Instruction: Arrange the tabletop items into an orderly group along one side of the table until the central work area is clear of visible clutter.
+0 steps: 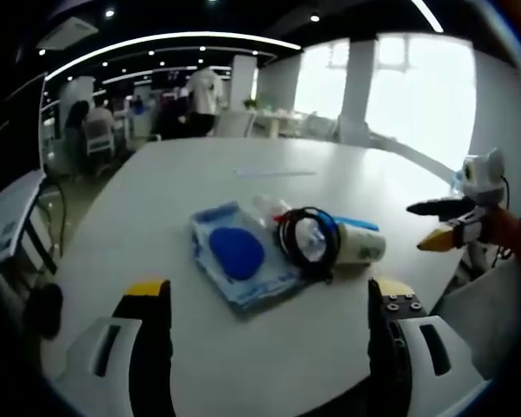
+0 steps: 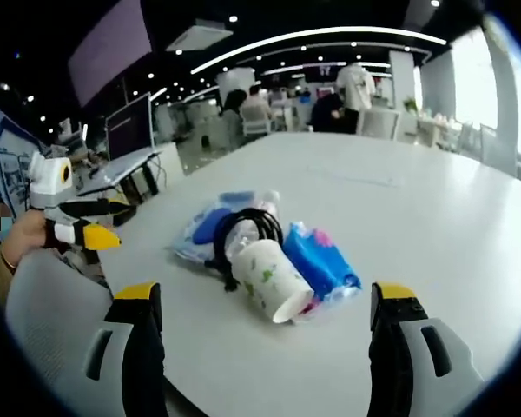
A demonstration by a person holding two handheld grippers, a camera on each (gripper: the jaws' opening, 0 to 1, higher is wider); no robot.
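Note:
A cluster lies mid-table on the white table (image 1: 200,174): a clear plastic bag with a blue pad (image 1: 237,254), a coiled black cable (image 1: 308,239) and a tipped-over paper cup (image 1: 362,244). My left gripper (image 1: 269,294) is open, just short of the bag, holding nothing. The right gripper (image 1: 440,224) hovers open at the table's right edge. In the right gripper view, the cup (image 2: 273,280) points its mouth toward me, a blue packet (image 2: 323,261) beside it, the cable (image 2: 243,230) and bag (image 2: 200,228) behind. My right gripper (image 2: 265,300) is open, and the left gripper (image 2: 104,222) stands off the table's left side.
A thin pale strip (image 1: 273,172) lies farther back on the table. Bare tabletop (image 2: 434,217) stretches around the cluster. Chairs, desks (image 2: 126,165) and people (image 1: 204,95) fill the room beyond. A hand (image 2: 22,234) holds the left gripper.

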